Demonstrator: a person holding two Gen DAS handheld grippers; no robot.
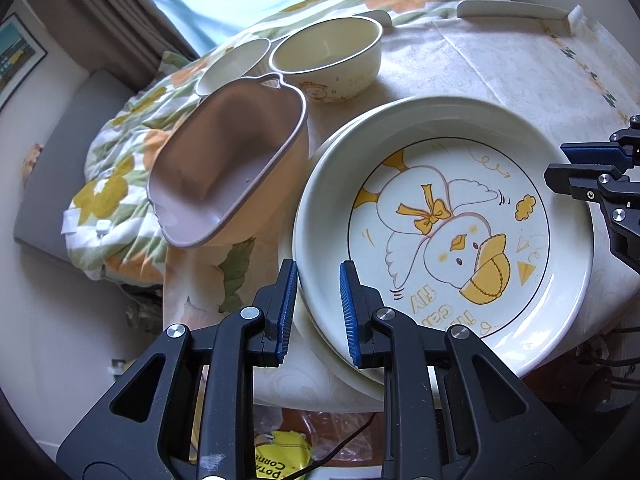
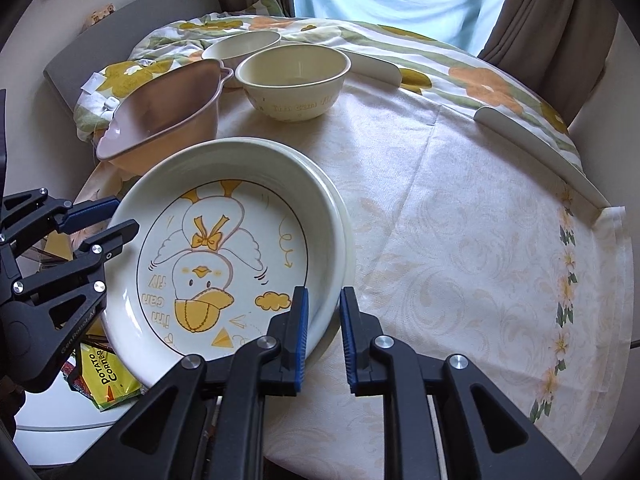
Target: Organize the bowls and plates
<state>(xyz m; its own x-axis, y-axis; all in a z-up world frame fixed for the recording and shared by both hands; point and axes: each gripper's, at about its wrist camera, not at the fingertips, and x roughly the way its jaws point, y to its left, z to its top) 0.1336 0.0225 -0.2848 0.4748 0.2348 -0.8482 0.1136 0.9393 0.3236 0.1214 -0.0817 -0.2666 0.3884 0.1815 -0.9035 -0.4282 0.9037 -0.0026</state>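
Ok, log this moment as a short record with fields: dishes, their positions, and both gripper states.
surface: round table with pale tablecloth
top plate: duck plate, stacked on another plate
pink dish: pink handled bowl, beside the plates, at the table edge
bowls: cream bowl, smaller bowl behind it
left hand-held gripper: open, fingers straddling the plate rim
right hand-held gripper: open, straddling the opposite rim

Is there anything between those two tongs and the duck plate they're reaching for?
Nothing visible. The left tongs and right tongs each already straddle the rim of the duck plate on opposite sides, open. The pink bowl sits beside it, out of the way.
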